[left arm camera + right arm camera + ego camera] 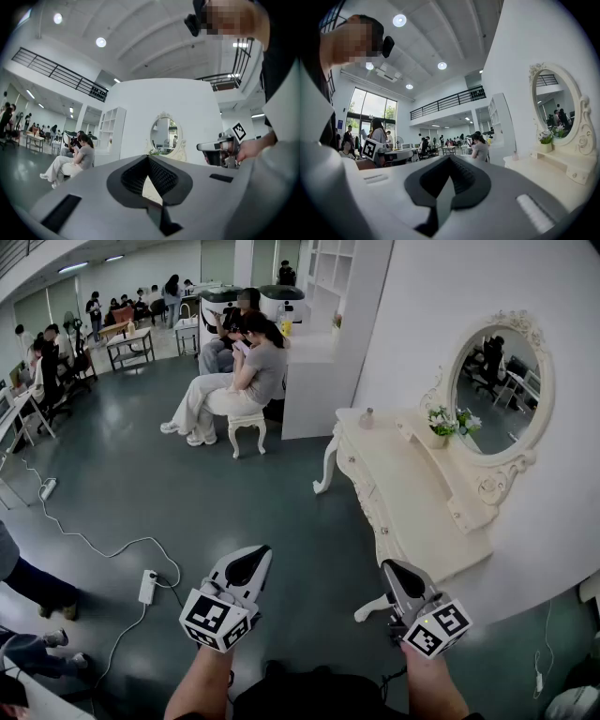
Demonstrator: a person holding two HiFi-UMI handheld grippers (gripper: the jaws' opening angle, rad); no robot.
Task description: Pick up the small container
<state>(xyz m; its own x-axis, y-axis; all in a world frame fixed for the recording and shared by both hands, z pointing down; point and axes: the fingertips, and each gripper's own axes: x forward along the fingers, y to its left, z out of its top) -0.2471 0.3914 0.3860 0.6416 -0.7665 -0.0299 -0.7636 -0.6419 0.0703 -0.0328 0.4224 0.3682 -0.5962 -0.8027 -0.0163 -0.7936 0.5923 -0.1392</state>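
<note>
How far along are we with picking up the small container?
Done: nothing; the small container stands untouched on the far end of the dressing table. In hand: nothing; the left gripper and right gripper are shut, empty, short of the table. Left: approach, open, grasp, lift.

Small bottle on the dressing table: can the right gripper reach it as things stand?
Probably not: the right gripper, shut, is at the dressing table's near end; the small bottle stands at its far end. Nothing lies between.

Smooth grey-green floor [141, 474], faintly glossy; worktop [403, 493] cream-painted carved wood, satin; mirror [497, 381] glass shiny; small container [367, 417] looks like clear glass; left tongs [255, 557] and right tongs [390, 567] matt grey plastic, ribbed black pads [164, 178] inside
</note>
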